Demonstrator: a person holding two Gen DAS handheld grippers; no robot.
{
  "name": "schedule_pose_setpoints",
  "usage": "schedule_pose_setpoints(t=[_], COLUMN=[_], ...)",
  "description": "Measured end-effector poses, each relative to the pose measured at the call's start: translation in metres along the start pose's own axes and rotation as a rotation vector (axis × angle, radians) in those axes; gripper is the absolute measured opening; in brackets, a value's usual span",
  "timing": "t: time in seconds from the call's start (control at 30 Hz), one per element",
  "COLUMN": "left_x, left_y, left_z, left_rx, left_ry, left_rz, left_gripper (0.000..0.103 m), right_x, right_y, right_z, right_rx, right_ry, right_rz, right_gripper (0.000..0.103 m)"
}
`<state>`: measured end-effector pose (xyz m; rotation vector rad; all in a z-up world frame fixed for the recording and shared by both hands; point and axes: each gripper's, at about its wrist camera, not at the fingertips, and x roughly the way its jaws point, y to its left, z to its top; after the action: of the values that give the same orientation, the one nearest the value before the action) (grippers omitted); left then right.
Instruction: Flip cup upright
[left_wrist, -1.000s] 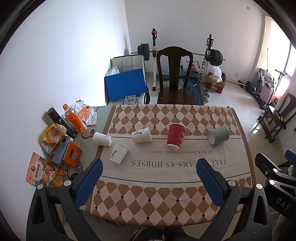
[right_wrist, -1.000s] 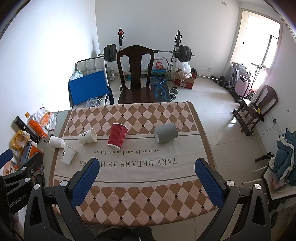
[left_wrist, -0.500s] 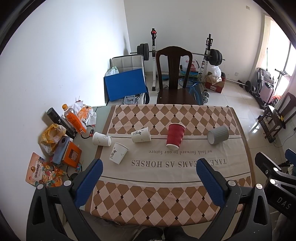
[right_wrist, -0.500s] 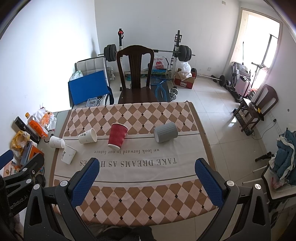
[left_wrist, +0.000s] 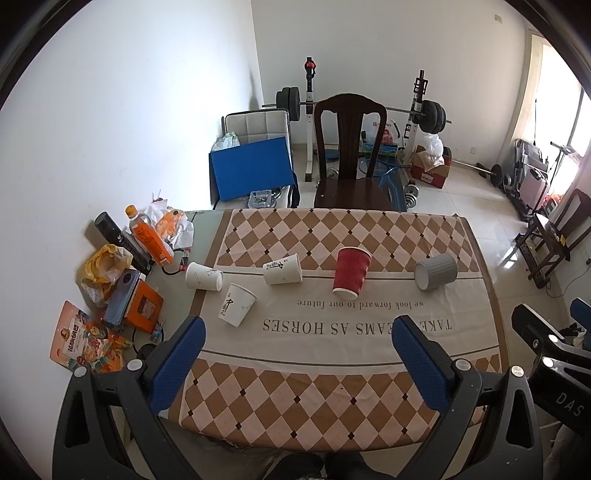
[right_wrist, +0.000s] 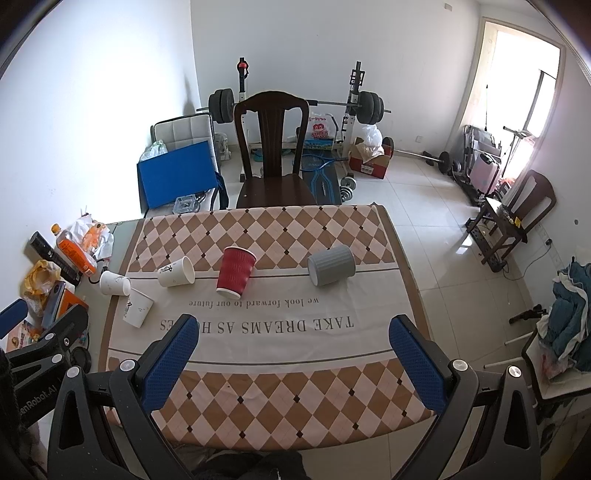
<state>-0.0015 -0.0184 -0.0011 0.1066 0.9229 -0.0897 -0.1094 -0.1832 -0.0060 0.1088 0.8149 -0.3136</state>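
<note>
The grey cup (right_wrist: 331, 265) lies on its side on the tablecloth (right_wrist: 258, 343), right of the middle and apart from the other cups, with its closed base turned toward the cameras and its mouth away. It looks like the likeliest cup to flip, though the task does not say which. In the left view it sits at the far right of the row (left_wrist: 436, 271).

The right claw (right_wrist: 295, 354) hangs above the near edge of the table with its jaws spread wide and nothing between them. The left claw (left_wrist: 297, 354) is the same: wide open, empty, well short of any cup.

To do the step well, I judge the right claw should come down over the cup's ribbed side, close across the middle of the body, lift a little, then turn until the mouth faces up before setting it down. A round cup on cloth may roll away if nudged first.

The red cup (right_wrist: 236, 271) stands mouth-down just left, near but not touching. Further left are 3 white paper cups: 2 on their sides (right_wrist: 177, 272) (right_wrist: 115, 283) and 1 mouth-down (right_wrist: 137, 307). None blocks the approach from the front or right. Bottles, bags and packets (left_wrist: 110, 280) crowd the table's left edge, and a dark chair (right_wrist: 275, 155) stands beyond the far side.
</note>
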Motion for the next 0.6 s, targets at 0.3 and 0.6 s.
schedule_pose_setpoints(t=[0.3,0.6], left_x=[0.0000,0.0004], left_y=[0.0002,-0.0003], left_z=[0.0003,0.0007], left_rx=[0.000,0.000], left_ry=[0.000,0.000], left_rz=[0.001,-0.002], left_gripper=[0.103,0.103], right_x=[-0.0005,-0.0024], right_y=[0.0008,0.0022], right_z=[0.0007,0.0009], right_rx=[0.000,-0.001], right_ry=[0.000,-0.001], right_rz=[-0.001,0.000], right_gripper=[0.103,0.103])
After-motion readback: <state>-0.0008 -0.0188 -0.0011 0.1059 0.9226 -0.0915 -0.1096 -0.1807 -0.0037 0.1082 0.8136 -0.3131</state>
